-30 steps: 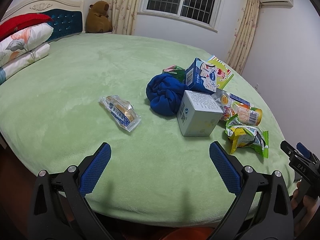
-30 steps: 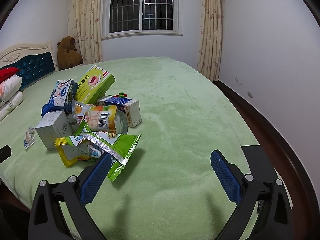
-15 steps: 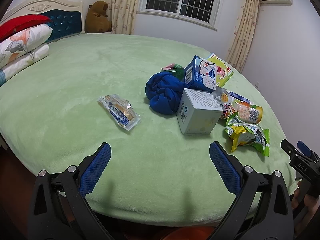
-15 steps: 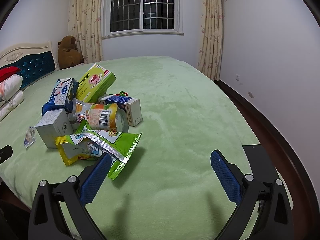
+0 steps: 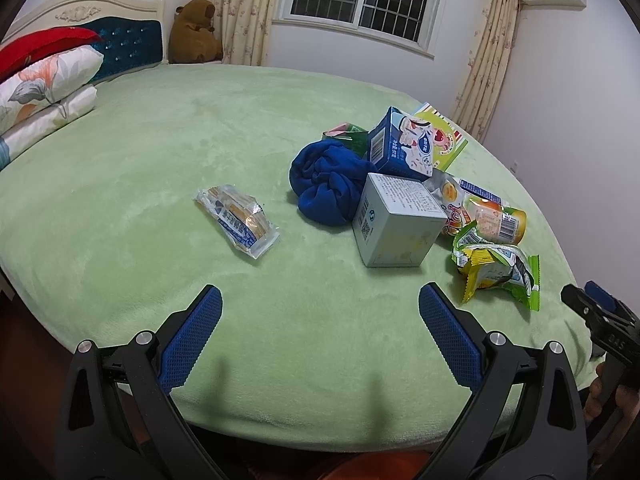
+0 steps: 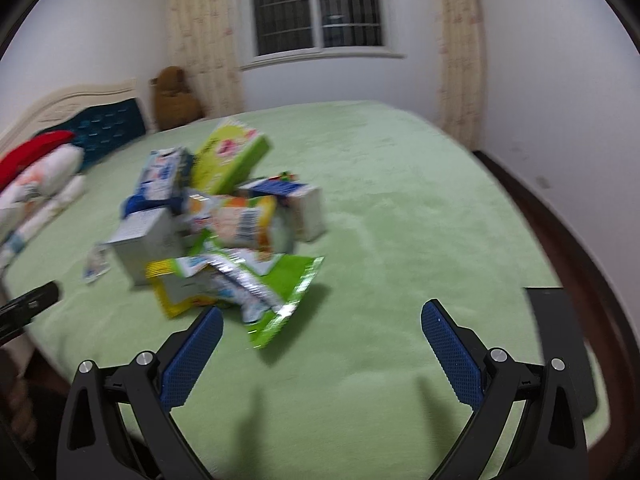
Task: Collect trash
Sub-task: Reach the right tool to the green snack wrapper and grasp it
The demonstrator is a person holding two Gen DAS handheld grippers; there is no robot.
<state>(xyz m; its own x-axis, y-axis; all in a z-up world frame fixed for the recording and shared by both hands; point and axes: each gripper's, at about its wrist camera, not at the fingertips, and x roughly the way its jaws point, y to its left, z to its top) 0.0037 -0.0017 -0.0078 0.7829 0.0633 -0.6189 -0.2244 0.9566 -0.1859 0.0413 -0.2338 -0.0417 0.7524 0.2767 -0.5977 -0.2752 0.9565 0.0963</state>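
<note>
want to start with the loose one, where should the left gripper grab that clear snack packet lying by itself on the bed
Probably across its narrow width near the middle. The clear snack packet lies flat and alone on the green blanket, long axis running diagonally away from the left gripper, whose jaws are open. Come straight down from above with the fingers turned to straddle the long sides; the flat sealed ends offer little to pinch.

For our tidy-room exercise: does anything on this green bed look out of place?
Yes. Empty packaging litters the green blanket: a clear plastic snack wrapper lying alone, a torn yellow-green foil bag near the edge, and a pale cardboard box against a crumpled blue cloth.
</note>
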